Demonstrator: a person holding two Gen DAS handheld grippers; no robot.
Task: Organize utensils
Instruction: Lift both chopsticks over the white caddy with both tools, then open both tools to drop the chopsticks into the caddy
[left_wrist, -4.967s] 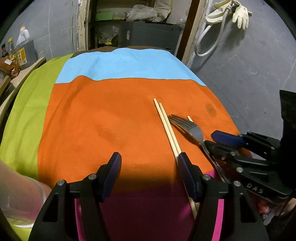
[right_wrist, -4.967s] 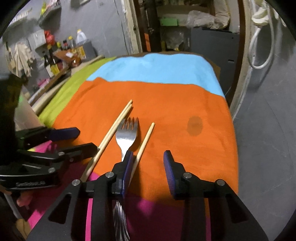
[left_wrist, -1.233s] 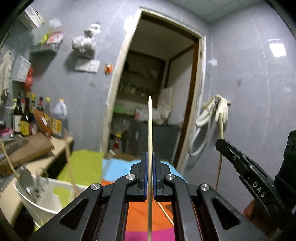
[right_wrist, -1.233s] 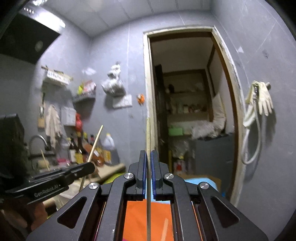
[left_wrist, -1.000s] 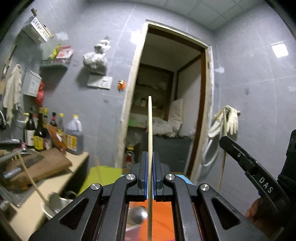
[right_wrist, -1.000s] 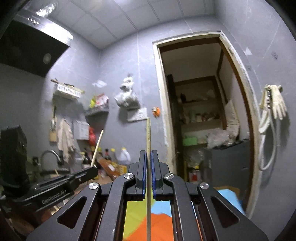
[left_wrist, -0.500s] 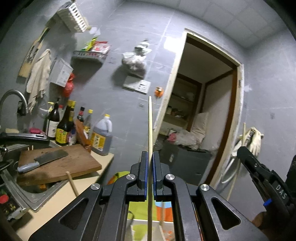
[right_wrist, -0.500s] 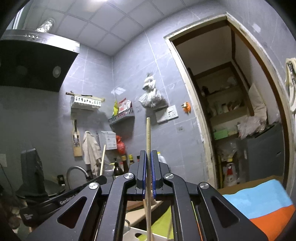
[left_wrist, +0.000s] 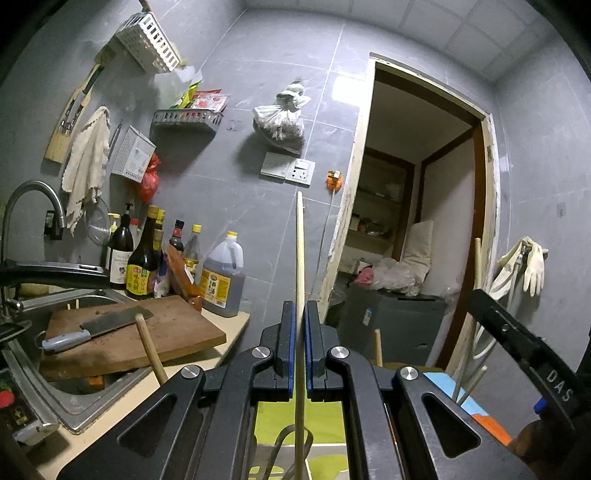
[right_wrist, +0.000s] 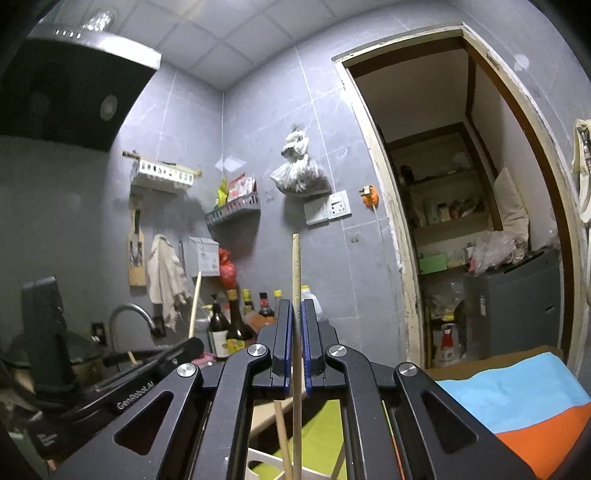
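Chopstick, pale wood, thin and round (left_wrist: 300, 258): I see it standing upright in my left claw (left_wrist: 300, 354), blue pads pinched hard on its lower shaft, blunt tip against the grey tiled wall (left_wrist: 240, 192). Its lower end runs down over a white container (left_wrist: 325, 458); contact there hidden. My right claw (right_wrist: 296, 354) pinches a second pale wooden chopstick (right_wrist: 296, 273) the same way, upright, faint markings along the shaft. Its lower end sits over a white tub rim (right_wrist: 269, 458), beside another wooden stick (right_wrist: 282, 432).

Surface: cloth in lime green (left_wrist: 280, 417), light blue (right_wrist: 509, 387) and orange (right_wrist: 546, 435) bands. Left of it, a steel sink (left_wrist: 44, 369) carries a brown wooden cutting board (left_wrist: 147, 332) with a cleaver (left_wrist: 99, 326) lying on top. Dark sauce bottles (left_wrist: 142, 258) line the wall. An open doorway (left_wrist: 417, 229) shows shelves.
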